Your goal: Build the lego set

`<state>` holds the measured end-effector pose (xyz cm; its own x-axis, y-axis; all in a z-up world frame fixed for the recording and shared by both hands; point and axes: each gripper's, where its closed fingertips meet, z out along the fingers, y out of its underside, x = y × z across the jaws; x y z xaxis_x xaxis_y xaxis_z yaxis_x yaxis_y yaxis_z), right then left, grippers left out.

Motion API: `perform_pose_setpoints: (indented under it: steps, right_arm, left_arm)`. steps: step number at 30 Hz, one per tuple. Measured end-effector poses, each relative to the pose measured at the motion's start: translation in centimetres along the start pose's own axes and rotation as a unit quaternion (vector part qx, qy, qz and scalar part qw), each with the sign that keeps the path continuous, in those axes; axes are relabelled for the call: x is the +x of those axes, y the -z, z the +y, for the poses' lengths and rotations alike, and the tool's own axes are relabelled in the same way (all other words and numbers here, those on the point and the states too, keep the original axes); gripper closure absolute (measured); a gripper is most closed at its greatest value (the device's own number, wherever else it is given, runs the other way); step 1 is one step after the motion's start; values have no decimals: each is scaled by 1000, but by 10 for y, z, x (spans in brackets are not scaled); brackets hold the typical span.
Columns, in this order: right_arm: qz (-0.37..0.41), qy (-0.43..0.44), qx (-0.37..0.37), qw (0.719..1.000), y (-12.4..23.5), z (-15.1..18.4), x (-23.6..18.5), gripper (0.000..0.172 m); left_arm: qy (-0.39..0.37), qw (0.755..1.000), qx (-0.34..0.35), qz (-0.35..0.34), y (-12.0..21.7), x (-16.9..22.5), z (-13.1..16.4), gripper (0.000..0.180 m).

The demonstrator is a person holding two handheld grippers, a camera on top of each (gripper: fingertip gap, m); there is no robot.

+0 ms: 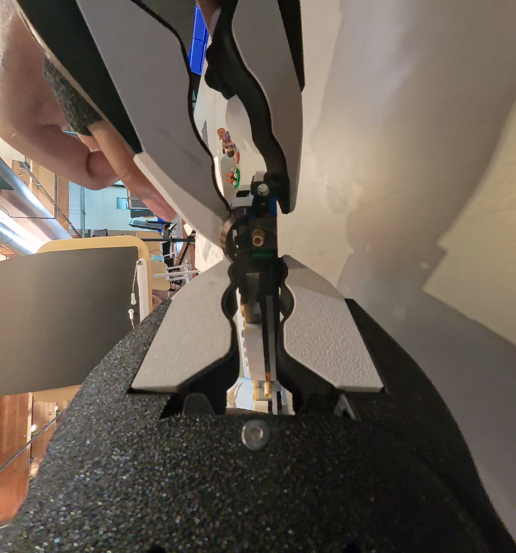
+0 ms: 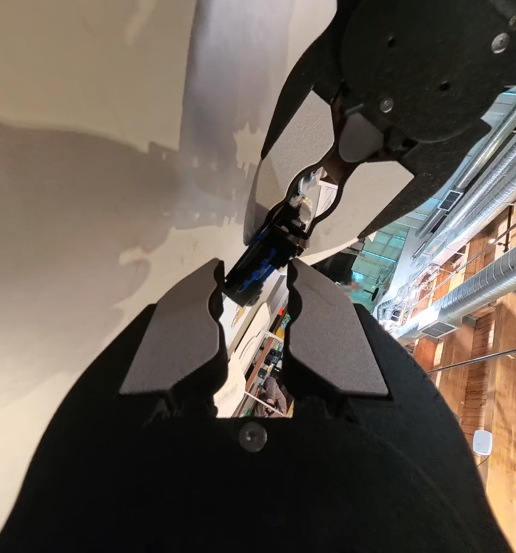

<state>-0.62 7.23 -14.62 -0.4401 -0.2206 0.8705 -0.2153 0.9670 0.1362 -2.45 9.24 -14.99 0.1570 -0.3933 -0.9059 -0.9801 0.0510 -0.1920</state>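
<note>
My left gripper [image 1: 255, 269] was clamped on a black, blue and white toy brick assembly [image 1: 258, 239]. My right gripper [image 2: 253, 269] stood parted around its far end, pads not pressing, above the white desk [image 1: 400, 149].

brick model [image 1: 258, 239] | black, blue, white | clamped in left tool [image 1: 255, 269]

two tools [image 1: 255, 263], one brick model [image 1: 258, 239]

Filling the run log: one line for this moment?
left gripper: shut on black-and-blue brick assembly | right gripper: open around its far end | white table behind
</note>
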Motion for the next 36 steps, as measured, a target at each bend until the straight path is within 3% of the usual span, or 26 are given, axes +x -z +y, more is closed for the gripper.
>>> perform_pose_setpoints:
  steps: [24,29,36]
  right_arm:
    - [-51,-9,21,998,-2,-6,-2,133]
    - [-70,-47,33,996,0,-7,-3,133]
    - [-116,-38,51,991,3,-13,-12,132]
  left_arm:
    - [0,1000,-2,8,-3,3,-1,157]
    - [-5,1000,11,-3,-5,2,-3,156]
    - [-63,998,-1,-11,-6,8,-1,156]
